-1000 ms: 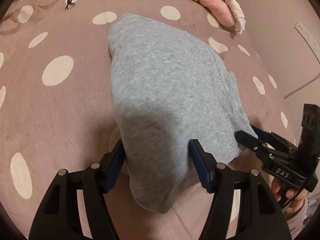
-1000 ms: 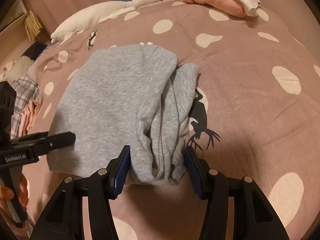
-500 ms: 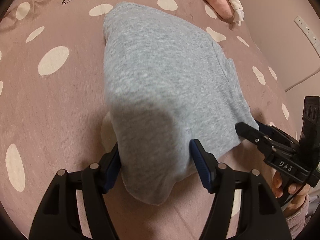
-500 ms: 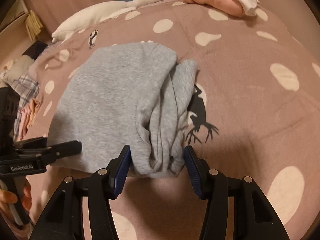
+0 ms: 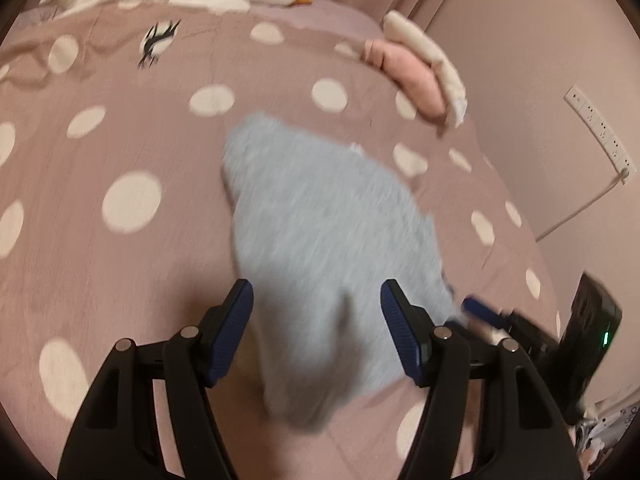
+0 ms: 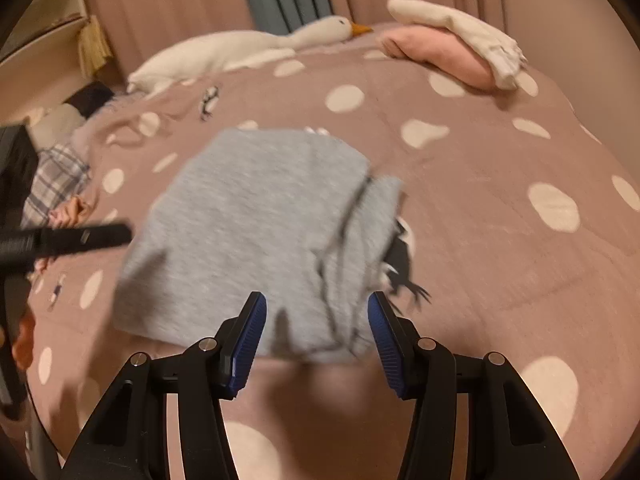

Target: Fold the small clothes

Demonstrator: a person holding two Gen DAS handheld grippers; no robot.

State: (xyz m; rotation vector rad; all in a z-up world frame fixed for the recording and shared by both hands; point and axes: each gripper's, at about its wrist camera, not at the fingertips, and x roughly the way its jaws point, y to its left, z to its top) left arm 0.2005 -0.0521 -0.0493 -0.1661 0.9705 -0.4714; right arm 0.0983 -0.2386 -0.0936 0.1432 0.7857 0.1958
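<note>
From my left wrist camera, the left gripper (image 5: 316, 336) is narrowing, its fingers (image 5: 232, 332) straddling the near edge of the folded grey garment (image 5: 320, 224) on the polka-dot bed cover (image 5: 120, 240); contact is too blurred to tell.

From my right wrist camera, the right gripper (image 6: 316, 340) stands half open around the garment's (image 6: 256, 220) bunched near-right corner; grip unclear.
</note>
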